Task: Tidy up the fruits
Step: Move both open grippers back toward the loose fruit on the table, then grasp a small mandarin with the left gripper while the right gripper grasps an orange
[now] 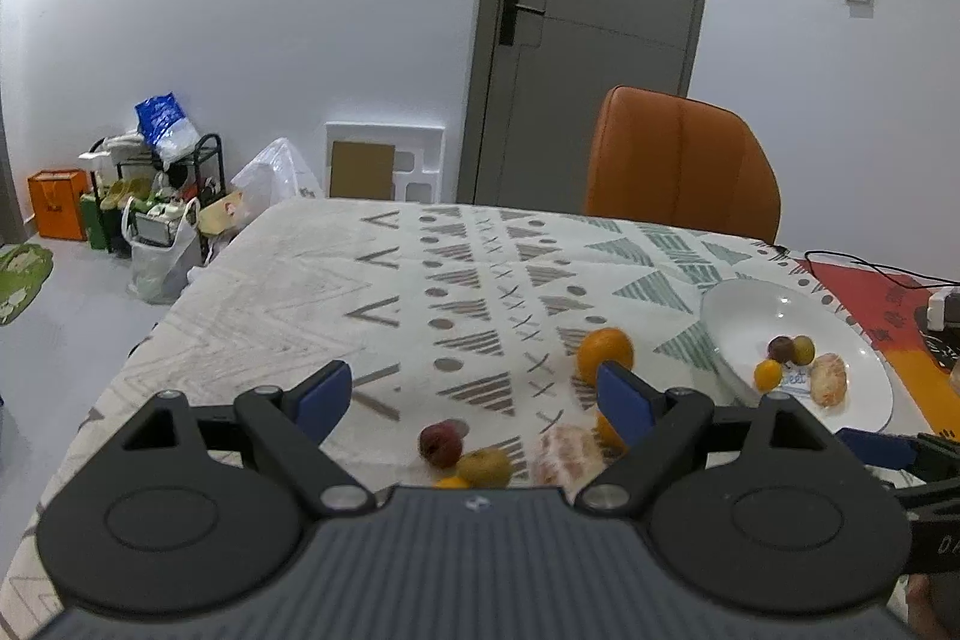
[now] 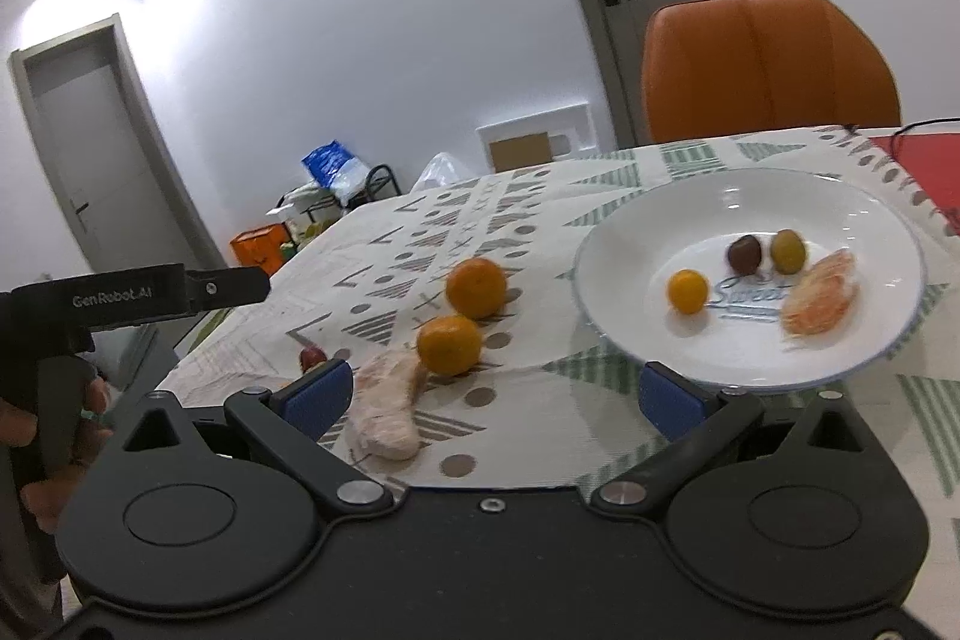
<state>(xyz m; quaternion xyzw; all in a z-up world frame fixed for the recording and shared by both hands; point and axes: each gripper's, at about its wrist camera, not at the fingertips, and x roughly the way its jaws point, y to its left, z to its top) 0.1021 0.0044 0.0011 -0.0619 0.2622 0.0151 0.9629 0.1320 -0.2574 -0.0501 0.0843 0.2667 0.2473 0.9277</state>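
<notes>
Lying lengthwise toward the camera, peeled segment [image 2: 389, 415] beside orange [image 2: 450, 345].

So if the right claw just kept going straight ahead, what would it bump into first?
Probably the near rim of the white round plate, though depth is unclear; the right claw is open and empty.

A table [image 2: 540, 418] is covered by a patterned cloth [image 1: 288, 280]. Laid directly on it are a white plate [image 2: 618, 268], two oranges [image 2: 476, 287] [image 2: 449, 345], a peeled citrus piece [image 2: 387, 409], a reddish fruit [image 1: 441, 442] and a greenish one [image 1: 486, 466]. A black cable [image 1: 864, 268] is seen trailing across the far corner.
</notes>
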